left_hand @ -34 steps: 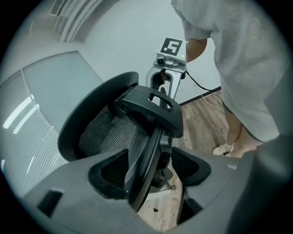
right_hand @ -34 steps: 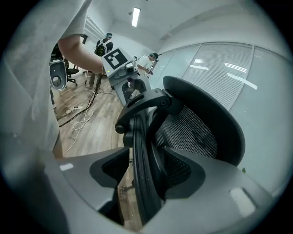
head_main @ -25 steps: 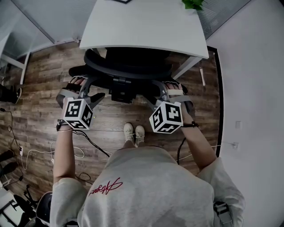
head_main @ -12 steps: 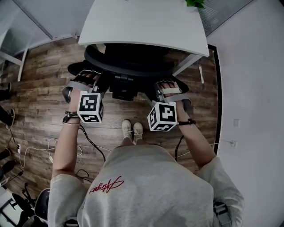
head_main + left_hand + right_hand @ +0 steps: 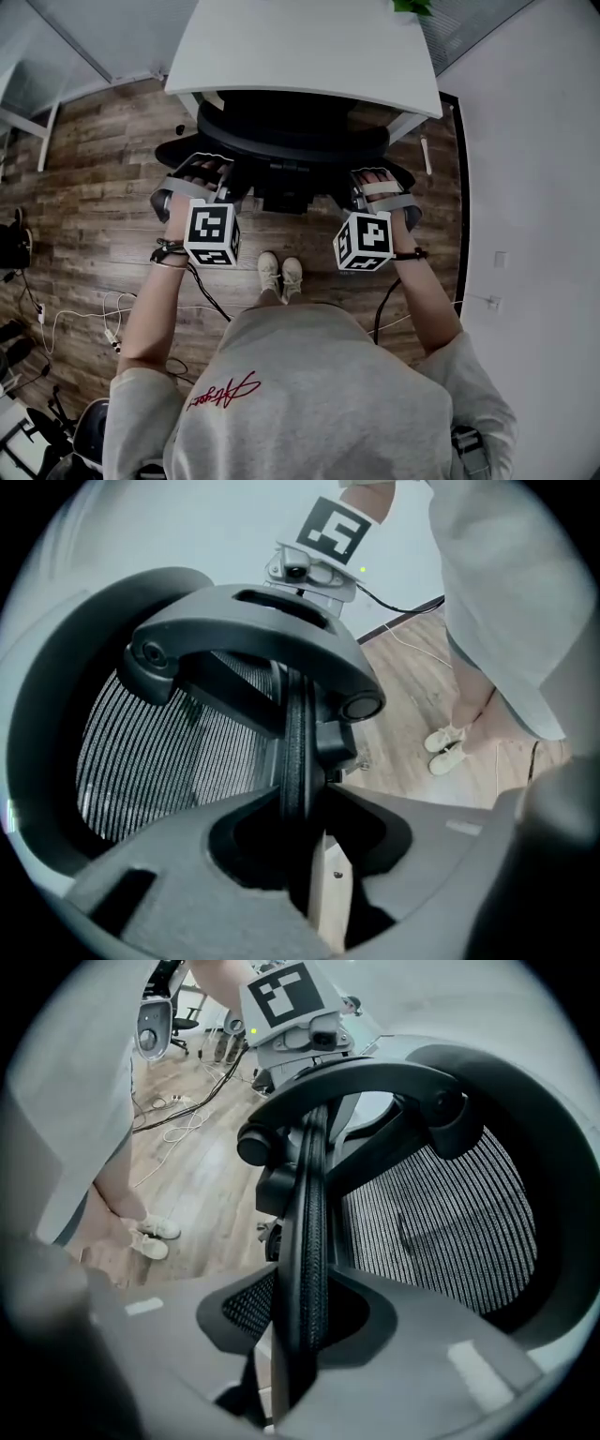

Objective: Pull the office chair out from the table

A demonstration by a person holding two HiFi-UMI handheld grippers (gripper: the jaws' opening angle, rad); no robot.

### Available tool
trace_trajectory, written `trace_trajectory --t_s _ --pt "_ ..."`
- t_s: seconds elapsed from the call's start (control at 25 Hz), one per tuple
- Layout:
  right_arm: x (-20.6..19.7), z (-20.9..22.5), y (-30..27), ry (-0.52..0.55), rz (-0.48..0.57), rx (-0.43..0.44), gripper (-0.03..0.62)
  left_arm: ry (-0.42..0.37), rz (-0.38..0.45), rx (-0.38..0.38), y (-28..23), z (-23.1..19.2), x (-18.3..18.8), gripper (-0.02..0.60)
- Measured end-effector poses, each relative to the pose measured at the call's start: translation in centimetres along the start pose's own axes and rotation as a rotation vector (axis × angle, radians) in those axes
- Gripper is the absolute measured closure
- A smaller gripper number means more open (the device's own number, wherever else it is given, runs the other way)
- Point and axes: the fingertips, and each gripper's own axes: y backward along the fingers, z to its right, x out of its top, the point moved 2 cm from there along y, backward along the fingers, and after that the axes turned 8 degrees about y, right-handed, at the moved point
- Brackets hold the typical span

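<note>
The black mesh office chair (image 5: 291,131) is tucked under the white table (image 5: 300,47), its backrest toward me. My left gripper (image 5: 211,176) sits at the backrest's left side and my right gripper (image 5: 370,183) at its right. In the left gripper view the backrest's black rim (image 5: 298,733) runs between the jaws of the left gripper (image 5: 300,803), which have just been closing and now press on it. The right gripper view shows the same rim (image 5: 312,1194) pinched in the right gripper (image 5: 305,1288), whose jaws have also just been closing.
The person's white shoes (image 5: 281,277) stand on the wood floor right behind the chair. Cables (image 5: 112,319) trail over the floor at the left. A white wall (image 5: 534,187) runs close on the right. A green plant (image 5: 408,7) sits on the table's far corner.
Both grippers have moved forward and slightly right onto the backrest's edge, and their wide-open jaws have closed on the rim.
</note>
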Motion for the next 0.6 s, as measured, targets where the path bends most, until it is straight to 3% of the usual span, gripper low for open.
trace_trajectory --t_s 0.6 --pt "-3.8 -0.2 0.7 0.007 -0.033 -0.020 0.490 0.064 0.003 -0.033 -1.2 0.6 3.8 0.476"
